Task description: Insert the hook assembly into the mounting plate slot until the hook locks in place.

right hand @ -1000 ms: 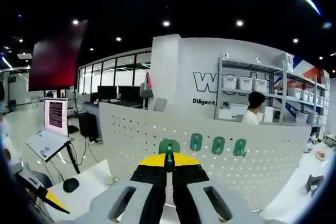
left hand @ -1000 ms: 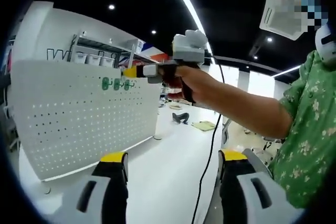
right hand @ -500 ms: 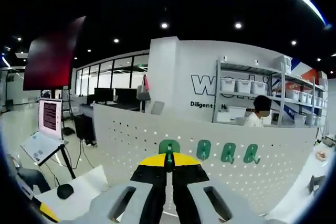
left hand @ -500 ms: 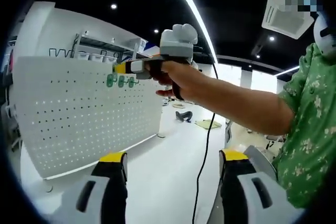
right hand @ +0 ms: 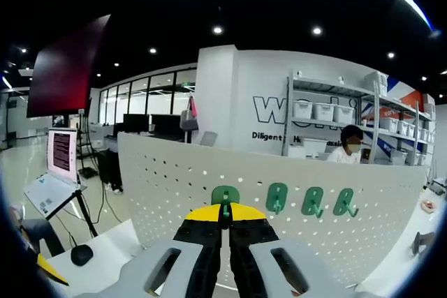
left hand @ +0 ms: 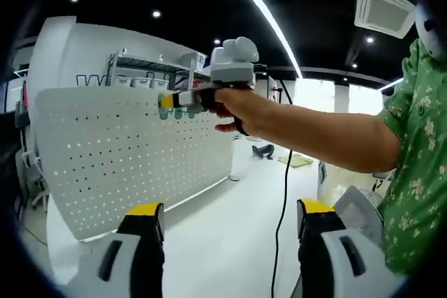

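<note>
Four green hooks were counted along the upper rows of the white perforated mounting plate (right hand: pixel 209 186), which stood upright on the white desk (left hand: pixel 223 242). Three hooks (right hand: pixel 312 202) hung free on the plate; the fourth, the hook assembly (right hand: pixel 225 197), was pinched in the right tongs (right hand: pixel 225 215), jaws nearly closed on it, at the plate face. Whether it had seated in a slot could not be told. In the left gripper view the right tongs (left hand: pixel 167 100), carried by a hand (left hand: pixel 234 106), met the plate near its top edge. The left tongs (left hand: pixel 223 218) stood wide apart over the desk, holding nothing
</note>
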Demonstrator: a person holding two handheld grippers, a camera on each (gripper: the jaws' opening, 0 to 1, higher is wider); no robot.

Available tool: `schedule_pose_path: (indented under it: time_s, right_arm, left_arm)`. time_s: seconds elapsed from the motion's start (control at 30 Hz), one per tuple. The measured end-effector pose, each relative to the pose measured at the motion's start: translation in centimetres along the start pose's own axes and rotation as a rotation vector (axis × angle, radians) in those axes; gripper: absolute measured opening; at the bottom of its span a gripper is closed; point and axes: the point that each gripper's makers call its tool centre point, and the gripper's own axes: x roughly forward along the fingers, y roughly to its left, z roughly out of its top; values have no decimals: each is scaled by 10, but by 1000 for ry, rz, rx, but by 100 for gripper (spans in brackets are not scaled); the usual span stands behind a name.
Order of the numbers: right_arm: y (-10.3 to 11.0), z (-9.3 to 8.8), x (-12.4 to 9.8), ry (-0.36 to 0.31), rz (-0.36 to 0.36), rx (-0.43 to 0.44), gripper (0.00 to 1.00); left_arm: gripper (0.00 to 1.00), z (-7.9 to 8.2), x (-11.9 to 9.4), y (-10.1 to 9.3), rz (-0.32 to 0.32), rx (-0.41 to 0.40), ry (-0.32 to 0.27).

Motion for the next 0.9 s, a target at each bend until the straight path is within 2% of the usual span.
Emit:
schedule_pose_path:
  time_s: [0.43,0.9]
  right_arm:
    - [-3,2,20,-47,-60,8,1]
    - [-11,-3,32,-53,-106,1,1]
  left_arm:
    - [82,-4,-9,15,48,-2,-1]
    - [81,-13,-7,18,27,-19,9]
